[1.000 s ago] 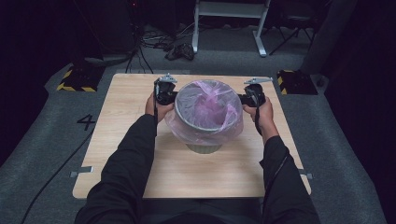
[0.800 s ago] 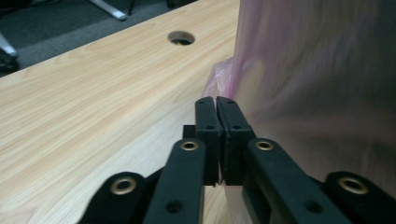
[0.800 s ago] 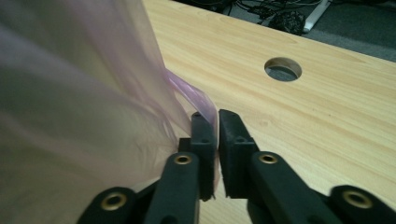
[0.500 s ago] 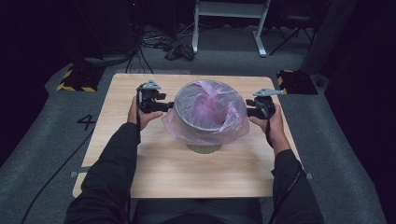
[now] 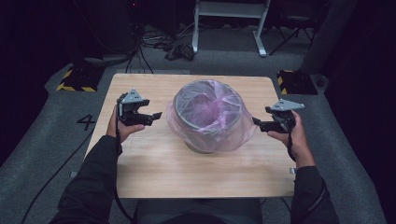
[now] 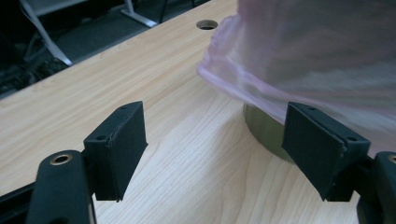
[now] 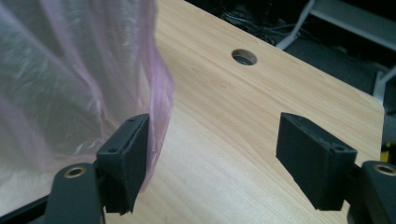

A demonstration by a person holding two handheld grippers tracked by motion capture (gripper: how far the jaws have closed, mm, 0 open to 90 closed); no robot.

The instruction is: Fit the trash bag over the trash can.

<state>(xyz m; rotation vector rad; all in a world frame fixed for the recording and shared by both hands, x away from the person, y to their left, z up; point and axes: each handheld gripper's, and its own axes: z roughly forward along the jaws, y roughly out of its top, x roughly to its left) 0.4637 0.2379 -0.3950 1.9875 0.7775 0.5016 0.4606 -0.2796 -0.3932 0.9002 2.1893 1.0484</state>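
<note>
From the high view, your round grey bin lined with a thin pink plastic bag stands at the middle of the light wooden table. Your left gripper sits to the left of the bin, near it but apart from the bag's draped skirt. Your right gripper sits to the right, its tips at the very edge of the bag's loose hem. Both have just been opening, and each stands released with nothing clamped.

In the left gripper view, your left gripper has its jaws spread wide over bare table wood. The pink bag hangs in the upper right, and the grey bin wall shows under its hem, just beyond the right-hand jaw. Nothing lies between the pads.

In the right gripper view, your right gripper also stands wide open. The pink bag fills the left, its hem falling against the left-hand jaw; whether it touches the pad face I cannot tell. The gap between the jaws holds only table wood.
</note>
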